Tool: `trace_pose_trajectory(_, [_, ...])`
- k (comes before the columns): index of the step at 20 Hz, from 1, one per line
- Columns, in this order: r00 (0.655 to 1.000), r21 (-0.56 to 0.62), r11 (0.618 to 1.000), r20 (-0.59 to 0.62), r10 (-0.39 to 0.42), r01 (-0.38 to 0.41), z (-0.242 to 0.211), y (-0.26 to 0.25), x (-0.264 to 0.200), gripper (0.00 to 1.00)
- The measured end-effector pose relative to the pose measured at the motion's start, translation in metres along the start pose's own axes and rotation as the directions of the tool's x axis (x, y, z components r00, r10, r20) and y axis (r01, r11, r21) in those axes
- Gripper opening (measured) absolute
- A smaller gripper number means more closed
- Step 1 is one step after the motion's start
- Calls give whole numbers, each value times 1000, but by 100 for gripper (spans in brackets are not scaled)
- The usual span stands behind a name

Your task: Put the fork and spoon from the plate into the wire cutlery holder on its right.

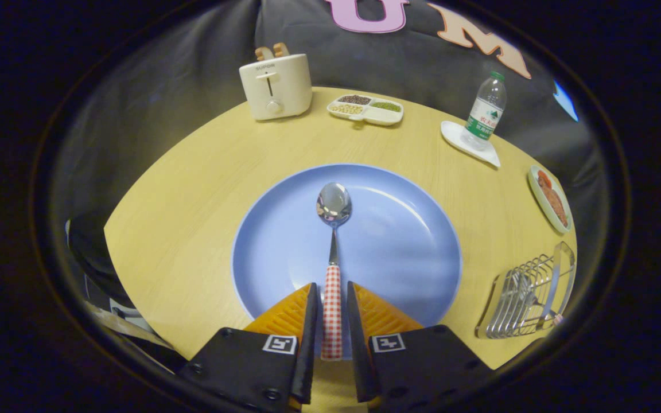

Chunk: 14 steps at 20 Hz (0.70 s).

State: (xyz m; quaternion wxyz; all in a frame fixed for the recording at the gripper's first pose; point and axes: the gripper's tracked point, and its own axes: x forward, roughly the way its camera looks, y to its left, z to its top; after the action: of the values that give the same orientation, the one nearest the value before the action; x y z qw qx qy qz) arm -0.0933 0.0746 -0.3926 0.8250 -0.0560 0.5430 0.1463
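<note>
Our claw [331, 295] has its fingers close on either side of the spoon's [333, 241] red-and-white checked handle; we cannot tell whether they press it. The spoon points straight ahead, its shiny bowl lying face up near the middle of the blue plate [399, 241]. The wire cutlery holder [528, 295] stands on the table [193, 189] to the plate's right.

Tool-mounted, close above plate [399, 241]

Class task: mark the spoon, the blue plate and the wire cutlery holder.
spoon [334, 202], gripper view, on its bowl.
blue plate [399, 241], gripper view, bare surface right of the spoon.
wire cutlery holder [528, 292], gripper view, on its wires.
</note>
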Motion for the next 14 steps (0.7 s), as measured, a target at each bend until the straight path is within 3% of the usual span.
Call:
trace_pose_trajectory(2, [1000,23,1000,0,-5,5,5,-1,-16,24])
trace_pose_trajectory(7, [999,-39,999,-36,4,-6,2,-2,-3,8])
trace_pose_trajectory(14, [996,-28,999,-80,39,-41,31,-30,-36,9])
